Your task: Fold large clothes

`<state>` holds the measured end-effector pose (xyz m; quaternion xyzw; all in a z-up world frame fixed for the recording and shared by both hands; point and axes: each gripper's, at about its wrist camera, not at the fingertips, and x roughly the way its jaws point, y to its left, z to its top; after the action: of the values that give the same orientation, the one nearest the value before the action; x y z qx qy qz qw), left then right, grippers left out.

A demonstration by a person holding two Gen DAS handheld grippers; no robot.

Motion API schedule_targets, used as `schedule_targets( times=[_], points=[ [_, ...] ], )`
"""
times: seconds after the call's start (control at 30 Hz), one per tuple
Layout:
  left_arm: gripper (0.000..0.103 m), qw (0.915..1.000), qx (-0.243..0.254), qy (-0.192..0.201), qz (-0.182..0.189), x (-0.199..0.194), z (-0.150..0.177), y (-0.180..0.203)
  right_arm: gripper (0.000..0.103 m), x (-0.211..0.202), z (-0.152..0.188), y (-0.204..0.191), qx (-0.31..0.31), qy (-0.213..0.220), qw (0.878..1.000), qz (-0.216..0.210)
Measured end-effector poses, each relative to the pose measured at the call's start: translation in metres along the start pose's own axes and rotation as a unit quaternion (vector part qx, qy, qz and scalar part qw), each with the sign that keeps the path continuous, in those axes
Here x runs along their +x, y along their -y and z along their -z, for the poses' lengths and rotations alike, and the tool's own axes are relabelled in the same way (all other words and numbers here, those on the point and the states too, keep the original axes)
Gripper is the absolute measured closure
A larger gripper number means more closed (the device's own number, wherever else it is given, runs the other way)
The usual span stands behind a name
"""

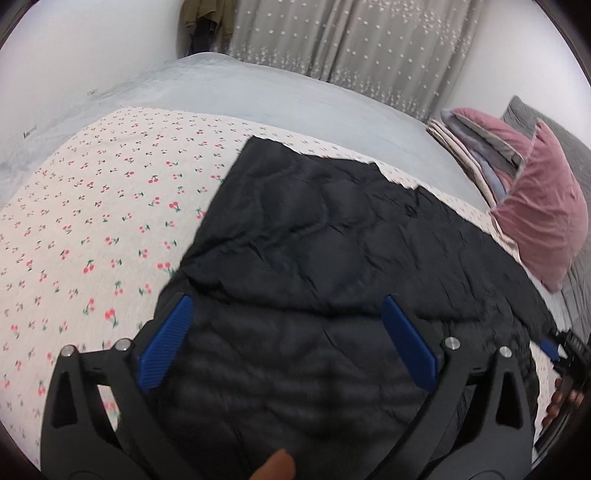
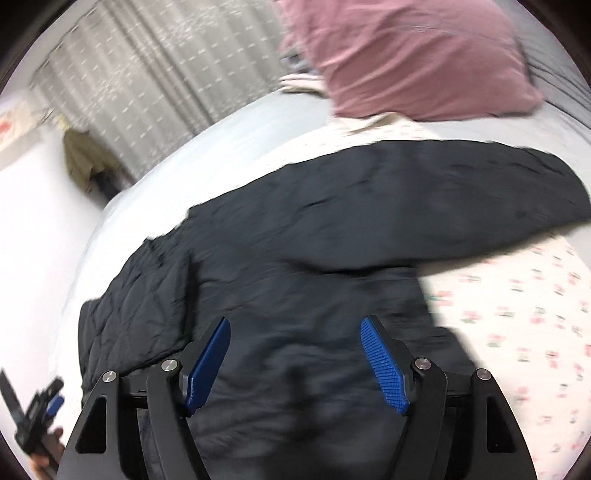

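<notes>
**Both grippers open above the black jacket on the bed**

The black quilted jacket lies spread on a cherry-print sheet that covers part of a bed with a pale blue cover. In the right wrist view the jacket runs across the middle of the picture, and one sleeve extends to the right toward a pink pillow. The picture in this view is blurred.

Left gripper: jaws wide apart. The blue pads stand on either side of a stretch of jacket fabric seen below them. Nothing sits between the pads, and neither presses on the cloth. Whether the fingertips touch the jacket cannot be told.

Right gripper: jaws apart, somewhat less wide than the left. The blue pads frame the lower body of the jacket. No fabric is clamped between them.

Each gripper also shows at the edge of the other's view, held in a hand.

Surroundings: the pink pillow leans against a stack of folded bedding at the right edge of the bed. A grey curtain with small white flowers hangs behind the bed. An olive garment hangs beside the curtain.
</notes>
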<state>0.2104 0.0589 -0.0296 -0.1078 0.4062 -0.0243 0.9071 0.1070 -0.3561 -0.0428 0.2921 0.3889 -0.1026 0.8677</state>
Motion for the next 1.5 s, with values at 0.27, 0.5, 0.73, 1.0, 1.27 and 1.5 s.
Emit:
schedule_targets(
  times=[0.27, 0.5, 0.73, 1.0, 1.27, 1.5],
  points=[
    [0.001, 0.9990, 0.007, -0.043, 0.001, 0.000, 0.035, 0.015, 0.026, -0.010, -0.003, 0.102, 0.088, 0.012, 0.995, 0.042],
    [0.001, 0.9984, 0.019, -0.054, 0.004, 0.010, 0.043, 0.022, 0.026, -0.009, -0.019, 0.180, 0.181, 0.025, 0.982, 0.051],
    [0.001, 0.9984, 0.011, -0.052, 0.018, 0.013, 0.044, 0.020, 0.026, 0.005, -0.033, 0.211, 0.222, 0.060, 0.973, 0.011],
    [0.001, 0.9987, -0.006, -0.046, 0.021, 0.014, 0.040, 0.015, 0.035, 0.018, -0.059, 0.224, 0.234, 0.089, 0.968, 0.005],
    [0.001, 0.9987, 0.004, -0.044, 0.026, 0.010, 0.037, 0.020, 0.093, 0.019, -0.078, 0.218, 0.225, 0.084, 0.971, 0.007],
    [0.001, 0.9983, 0.003, -0.039, 0.044, 0.002, 0.034, 0.023, 0.095, -0.026, -0.090, 0.155, 0.136, 0.136, 0.981, 0.019]
  ],
)
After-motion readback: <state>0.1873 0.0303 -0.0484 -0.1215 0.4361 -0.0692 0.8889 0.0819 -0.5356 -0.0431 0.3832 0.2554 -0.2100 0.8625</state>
